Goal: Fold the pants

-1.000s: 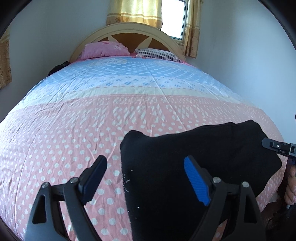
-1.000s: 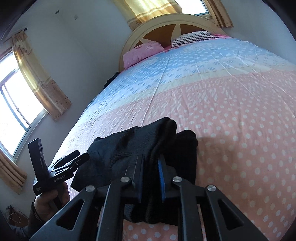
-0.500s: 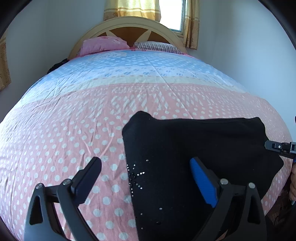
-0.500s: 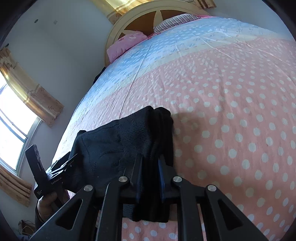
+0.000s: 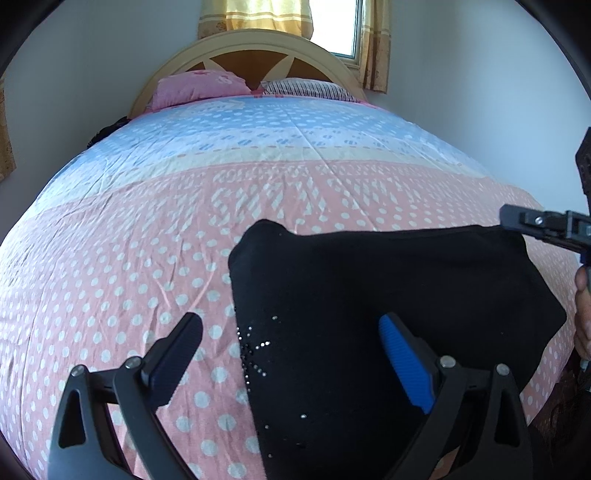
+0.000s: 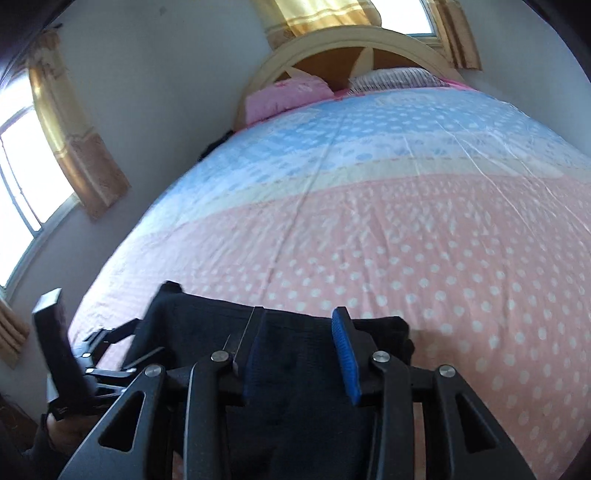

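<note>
Polka-dot bedspread (image 5: 155, 236), pink pillow (image 5: 199, 86), striped pillow (image 5: 306, 88)

the pants (image 5: 388, 295) lie on the near part of the bed (image 5: 147, 240), toward its right side. two pillows (image 5: 199, 86) sit side by side at the far end against the headboard (image 5: 255, 44). a window (image 5: 332, 26) is behind the headboard; another window (image 6: 22, 166) is on the left wall.

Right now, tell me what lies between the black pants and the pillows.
Only bare polka-dot bedspread, first pink, then cream, then blue, runs from the black pants up to the pillows; the left wrist view shows it.
</note>
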Tool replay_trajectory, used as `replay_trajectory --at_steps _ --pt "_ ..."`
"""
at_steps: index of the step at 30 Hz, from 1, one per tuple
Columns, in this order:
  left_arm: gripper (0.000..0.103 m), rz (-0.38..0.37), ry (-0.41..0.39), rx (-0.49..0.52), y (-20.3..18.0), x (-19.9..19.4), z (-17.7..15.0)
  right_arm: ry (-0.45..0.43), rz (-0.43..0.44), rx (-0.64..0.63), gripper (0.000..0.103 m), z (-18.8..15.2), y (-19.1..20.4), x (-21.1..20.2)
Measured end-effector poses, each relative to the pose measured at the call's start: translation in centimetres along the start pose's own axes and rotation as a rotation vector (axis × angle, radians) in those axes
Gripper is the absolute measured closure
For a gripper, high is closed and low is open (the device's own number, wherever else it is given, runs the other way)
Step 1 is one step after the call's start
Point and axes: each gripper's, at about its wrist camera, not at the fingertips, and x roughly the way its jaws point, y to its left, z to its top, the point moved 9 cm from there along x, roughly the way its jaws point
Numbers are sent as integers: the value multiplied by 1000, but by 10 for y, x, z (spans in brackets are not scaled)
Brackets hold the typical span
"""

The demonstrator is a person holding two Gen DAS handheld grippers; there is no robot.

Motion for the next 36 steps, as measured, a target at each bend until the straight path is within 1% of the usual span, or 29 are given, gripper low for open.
replay_trajectory --at_steps 2,4,7,8,9,10,12,14,17,19,20,21,23,24,26,27,28,29,31,33,34,36 --pt "4 -4 2 0 0 0 1 0 23 9 65 -4 -5 -1" --pt "4 3 -14 3 -1 -7 5 -25 24 6 65 -7 -3 -18" --pt "4 17 -82 59 -10 -27 23 -90 6 -3 65 -13 -5 -54" --pt "4 7 -105 73 -15 -33 32 -101 15 3 65 -17 -7 -64" --pt "2 -14 -126 90 -24 -39 41 -106 21 11 65 -23 -9 -73" --pt "0 -36 -137 108 -33 -41 50 -100 15 13 65 -31 -12 -80" --pt "0 -73 -139 143 -52 -38 62 -70 0 -2 65 -48 -14 -87" --pt "0 -87 -139 192 -74 -29 72 -54 10 -24 65 -61 -10 -91" --pt "0 -90 -105 272 -107 -8 78 -21 37 -52 65 -79 2 -89" --pt "0 -132 -68 293 -128 6 78 -4 31 -64 65 -87 3 -83" --pt "0 -151 -45 307 -140 15 77 -1 29 -69 68 -88 3 -80" --pt "0 -157 -31 319 -148 21 76 3 31 -69 76 -89 2 -77" --pt "0 -144 -17 349 -161 31 74 15 30 -78 85 -93 2 -74" --pt "0 -144 -9 358 -166 34 73 19 24 -82 92 -92 2 -74" --pt "0 -146 1 355 -172 39 72 4 31 -79 93 -90 4 -80" --pt "0 -153 5 349 -174 40 72 -10 18 -88 94 -89 4 -87" --pt "0 -163 3 346 -177 38 71 -14 -15 -97 94 -89 2 -90" --pt "0 -170 0 346 -180 37 71 5 -37 -97 94 -92 -3 -88" --pt "0 -164 2 358 -185 41 70 50 -48 -64 94 -101 -15 -75" --pt "0 -160 25 367 -188 51 65 54 -28 -45 94 -104 -19 -68" --pt "0 -160 39 367 -189 56 62 59 -24 -58 94 -104 -18 -68" --pt "0 -172 36 342 -185 55 61 55 -1 -62 93 -102 -15 -74"
